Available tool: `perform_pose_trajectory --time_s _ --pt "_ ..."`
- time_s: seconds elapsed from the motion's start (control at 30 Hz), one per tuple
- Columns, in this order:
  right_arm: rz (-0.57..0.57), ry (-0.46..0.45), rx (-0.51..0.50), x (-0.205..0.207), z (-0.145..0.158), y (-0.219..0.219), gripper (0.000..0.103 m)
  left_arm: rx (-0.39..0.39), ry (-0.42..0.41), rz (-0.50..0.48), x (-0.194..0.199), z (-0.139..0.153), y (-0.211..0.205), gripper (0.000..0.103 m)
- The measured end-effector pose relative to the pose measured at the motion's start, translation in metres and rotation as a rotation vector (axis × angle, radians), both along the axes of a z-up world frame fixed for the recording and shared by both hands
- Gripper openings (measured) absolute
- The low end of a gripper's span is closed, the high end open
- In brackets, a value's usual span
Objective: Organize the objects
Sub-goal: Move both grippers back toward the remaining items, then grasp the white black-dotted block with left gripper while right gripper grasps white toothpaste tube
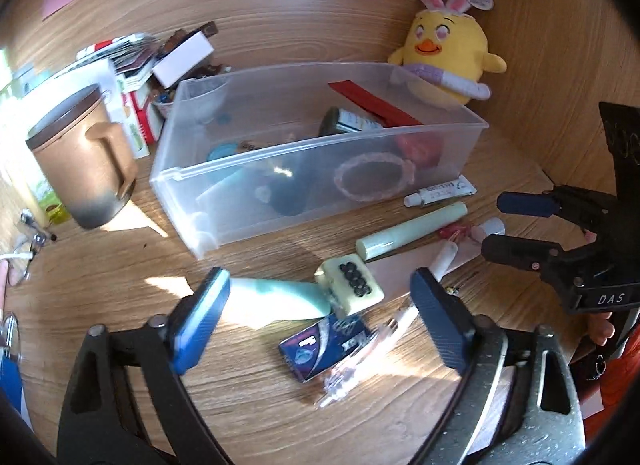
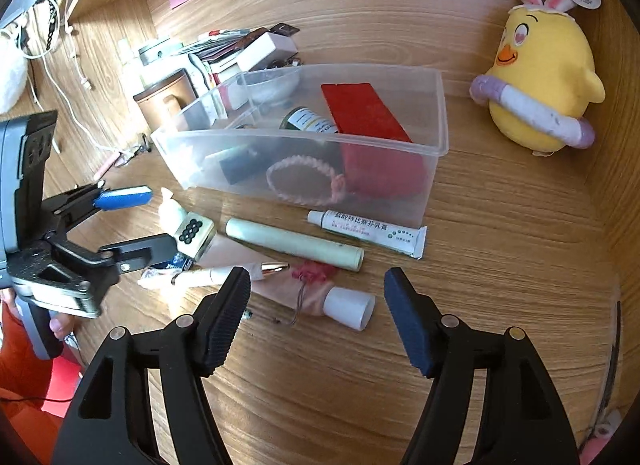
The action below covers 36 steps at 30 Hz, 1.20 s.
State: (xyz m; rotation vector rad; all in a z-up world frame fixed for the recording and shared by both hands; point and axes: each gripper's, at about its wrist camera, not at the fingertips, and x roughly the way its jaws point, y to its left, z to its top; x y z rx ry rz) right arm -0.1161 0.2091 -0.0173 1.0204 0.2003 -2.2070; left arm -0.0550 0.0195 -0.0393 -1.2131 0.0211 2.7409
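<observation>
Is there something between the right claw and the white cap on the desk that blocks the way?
Nothing visible blocks it. The right claw is open, and the white cap lies on the desk just ahead, between its fingers. A pink pouch touches the cap on its left side only.

Your wooden desk (image 2: 500, 265) is pretty crowded. A clear plastic bin (image 2: 436, 113) sits mid-desk, with a yellow chick plush (image 2: 548, 77) off to its far right and a brown mug (image 1: 86, 161) plus a stack of boxes and booklets (image 1: 132, 65) on its left. Just near the bin you've got a white ointment tube (image 2: 368, 231), a pale green stick (image 2: 294, 243), a mahjong tile (image 1: 352, 285), a blue packet (image 1: 326, 347), a white cap (image 2: 348, 307) and a clear syringe (image 1: 360, 361).
</observation>
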Motion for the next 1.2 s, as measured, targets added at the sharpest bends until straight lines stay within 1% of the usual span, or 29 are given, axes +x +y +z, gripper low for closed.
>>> perform_pose_trajectory --time_s 0.07,0.13,0.2,0.37,0.53,0.63,0.7,0.73,0.77,0.83,0.87,0.93,1.03,1.1,1.17,1.2 --pt "-0.009 0.013 0.006 -0.001 0.001 0.000 0.066 -0.004 -0.001 -0.011 -0.003 0.000 0.003 0.080" --pt "-0.028 0.013 0.004 -0.007 0.001 0.001 0.066 0.000 -0.002 -0.017 -0.005 -0.001 0.004 0.079" --pt "-0.045 0.003 0.001 -0.015 0.001 0.000 0.066 0.005 -0.009 -0.027 -0.007 -0.003 0.006 0.073" --pt "-0.104 -0.008 0.002 -0.037 0.002 0.001 0.066 0.004 -0.032 -0.057 -0.010 -0.010 0.009 0.071" --pt "-0.146 -0.040 0.016 -0.056 -0.002 -0.003 0.066 0.006 -0.035 -0.073 -0.011 -0.014 0.011 0.062" --pt "-0.150 -0.074 0.015 -0.060 -0.007 -0.009 0.066 0.012 -0.033 -0.079 -0.011 -0.014 0.012 0.051" --pt "-0.162 -0.083 0.026 -0.061 -0.010 -0.014 0.072 0.016 -0.033 -0.085 -0.011 -0.014 0.012 0.042" --pt "-0.169 -0.086 0.028 -0.061 -0.012 -0.016 0.078 0.017 -0.033 -0.085 -0.011 -0.015 0.012 0.039" --pt "-0.180 -0.087 0.027 -0.061 -0.013 -0.017 0.082 0.019 -0.036 -0.089 -0.011 -0.015 0.012 0.035" --pt "-0.195 -0.091 0.033 -0.063 -0.015 -0.021 0.082 0.029 -0.036 -0.099 -0.011 -0.014 0.012 0.030" --pt "-0.197 -0.096 0.036 -0.064 -0.016 -0.023 0.082 0.032 -0.035 -0.102 -0.010 -0.014 0.012 0.024" --pt "-0.209 -0.099 0.047 -0.066 -0.020 -0.025 0.082 0.037 -0.034 -0.103 -0.010 -0.014 0.012 0.024" --pt "-0.214 -0.070 0.084 -0.065 -0.021 -0.030 0.082 0.051 -0.026 -0.103 -0.009 -0.013 0.011 0.024" --pt "-0.211 -0.062 0.087 -0.064 -0.022 -0.030 0.081 0.059 -0.020 -0.099 -0.008 -0.012 0.010 0.024" --pt "-0.211 -0.050 0.097 -0.064 -0.021 -0.028 0.072 0.065 -0.014 -0.095 -0.007 -0.010 0.009 0.024" --pt "-0.207 -0.052 0.094 -0.064 -0.021 -0.027 0.072 0.070 -0.009 -0.094 -0.006 -0.009 0.008 0.024"
